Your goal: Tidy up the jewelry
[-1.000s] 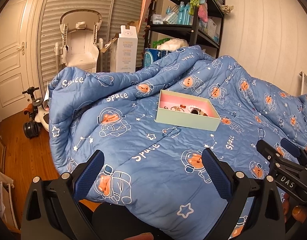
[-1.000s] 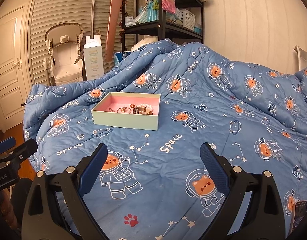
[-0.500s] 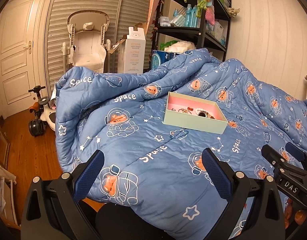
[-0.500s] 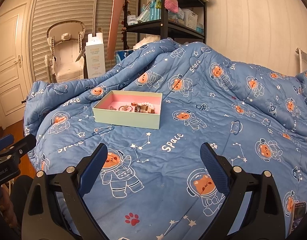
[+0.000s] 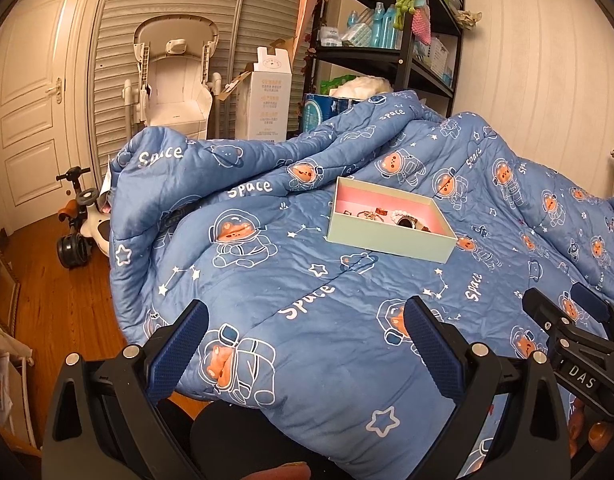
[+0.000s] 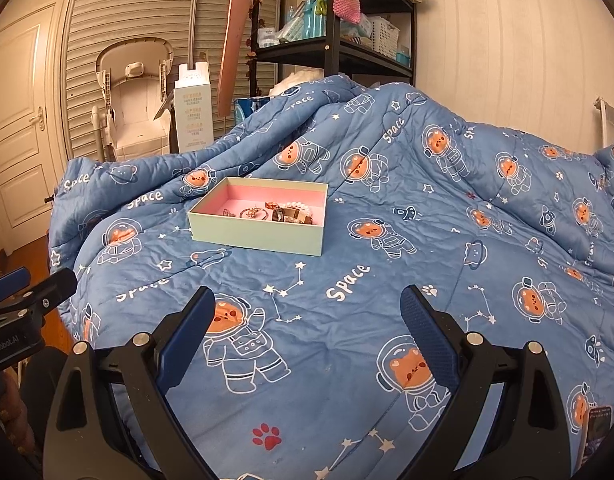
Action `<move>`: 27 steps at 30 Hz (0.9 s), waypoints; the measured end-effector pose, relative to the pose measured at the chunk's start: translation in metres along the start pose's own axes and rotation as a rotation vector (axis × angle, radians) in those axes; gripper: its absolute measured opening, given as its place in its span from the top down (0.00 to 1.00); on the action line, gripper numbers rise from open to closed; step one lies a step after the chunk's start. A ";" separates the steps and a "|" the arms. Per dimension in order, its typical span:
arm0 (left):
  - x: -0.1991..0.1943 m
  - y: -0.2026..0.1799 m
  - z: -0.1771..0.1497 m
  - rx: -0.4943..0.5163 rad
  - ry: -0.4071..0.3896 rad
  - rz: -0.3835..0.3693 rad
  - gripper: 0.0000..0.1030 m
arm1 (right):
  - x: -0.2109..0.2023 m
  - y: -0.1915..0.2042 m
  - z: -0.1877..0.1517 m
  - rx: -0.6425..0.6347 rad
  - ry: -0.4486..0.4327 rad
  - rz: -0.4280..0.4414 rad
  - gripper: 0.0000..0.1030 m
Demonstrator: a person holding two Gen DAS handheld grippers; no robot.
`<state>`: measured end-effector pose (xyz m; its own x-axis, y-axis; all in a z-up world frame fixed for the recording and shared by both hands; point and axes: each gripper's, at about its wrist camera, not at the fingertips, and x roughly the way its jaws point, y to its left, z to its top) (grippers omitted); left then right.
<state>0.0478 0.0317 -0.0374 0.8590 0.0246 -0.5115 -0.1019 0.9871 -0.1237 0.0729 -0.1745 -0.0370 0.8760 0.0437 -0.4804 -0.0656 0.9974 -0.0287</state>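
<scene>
Jewelry [image 6: 273, 213] lay tangled inside the pink-lined box [image 6: 259, 236] on the quilted bed [image 6: 347, 300]. Left of the box hung the left claw [image 5: 305, 336], jaws apart; the right claw [image 6: 307, 320], likewise apart and empty, seemed nearer.

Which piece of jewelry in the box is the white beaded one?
The pearl bracelet, lying toward the box's right end behind the darker metal pieces; the other pieces look gold or brown.

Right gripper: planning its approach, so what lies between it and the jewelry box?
Only blue quilt lies between the open right gripper and the jewelry box; no loose items, as the right wrist view shows.
</scene>
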 end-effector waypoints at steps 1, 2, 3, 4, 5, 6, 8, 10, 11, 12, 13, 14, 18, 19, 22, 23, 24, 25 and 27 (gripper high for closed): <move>0.000 0.000 0.000 0.000 0.000 0.001 0.07 | 0.000 0.000 0.000 0.000 0.001 0.000 0.10; 0.000 0.000 0.000 0.001 0.001 0.003 0.07 | 0.000 0.000 0.000 -0.001 0.001 0.000 0.10; 0.000 0.000 0.000 0.001 0.001 0.004 0.07 | 0.000 0.000 0.000 -0.002 0.001 0.002 0.10; 0.000 0.000 0.000 0.001 0.001 0.003 0.07 | 0.000 0.000 0.000 -0.004 0.001 0.002 0.10; 0.000 0.000 0.000 0.001 0.001 0.002 0.07 | 0.000 0.000 0.000 -0.005 0.001 0.002 0.10; 0.000 0.000 0.000 0.001 0.002 0.003 0.07 | 0.000 0.000 0.000 -0.005 0.000 0.003 0.10; 0.001 0.000 0.000 0.001 0.005 0.004 0.07 | -0.001 0.000 0.000 -0.004 -0.001 0.003 0.10; 0.001 0.000 -0.001 0.002 0.006 0.005 0.07 | -0.001 0.000 0.000 -0.004 0.000 0.003 0.10; 0.001 0.000 -0.001 0.002 0.006 0.004 0.07 | -0.001 0.000 0.000 -0.004 0.001 0.003 0.10; 0.001 0.000 -0.001 0.003 0.006 0.005 0.07 | -0.001 0.000 0.000 -0.004 0.003 0.003 0.10; 0.001 0.000 -0.001 0.003 0.006 0.006 0.07 | 0.000 0.000 0.001 -0.004 0.003 0.003 0.10; 0.001 0.000 -0.001 0.002 0.007 0.005 0.07 | 0.000 0.000 0.001 -0.004 0.002 0.003 0.10; 0.001 0.000 -0.001 0.002 0.008 0.005 0.07 | 0.000 0.000 0.000 -0.003 0.003 0.003 0.10; 0.001 0.000 -0.001 0.002 0.007 0.005 0.07 | 0.000 0.000 0.000 -0.002 0.003 0.003 0.10; 0.001 0.000 -0.001 0.001 0.007 0.005 0.07 | 0.000 0.001 0.000 -0.005 0.004 0.002 0.10; 0.001 0.000 0.000 0.001 0.007 0.005 0.07 | 0.000 0.001 0.000 -0.006 0.004 0.001 0.10; 0.001 0.000 0.000 0.002 0.008 0.006 0.07 | 0.000 0.001 0.000 -0.006 0.003 0.002 0.10; 0.002 0.000 -0.001 0.002 0.009 0.006 0.07 | 0.000 0.001 0.000 -0.006 0.004 0.001 0.10; 0.002 -0.001 -0.001 0.001 0.010 0.006 0.07 | 0.001 0.001 0.000 -0.007 0.006 0.002 0.10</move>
<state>0.0494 0.0310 -0.0391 0.8530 0.0293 -0.5211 -0.1068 0.9871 -0.1192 0.0733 -0.1732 -0.0373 0.8729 0.0455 -0.4857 -0.0709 0.9969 -0.0341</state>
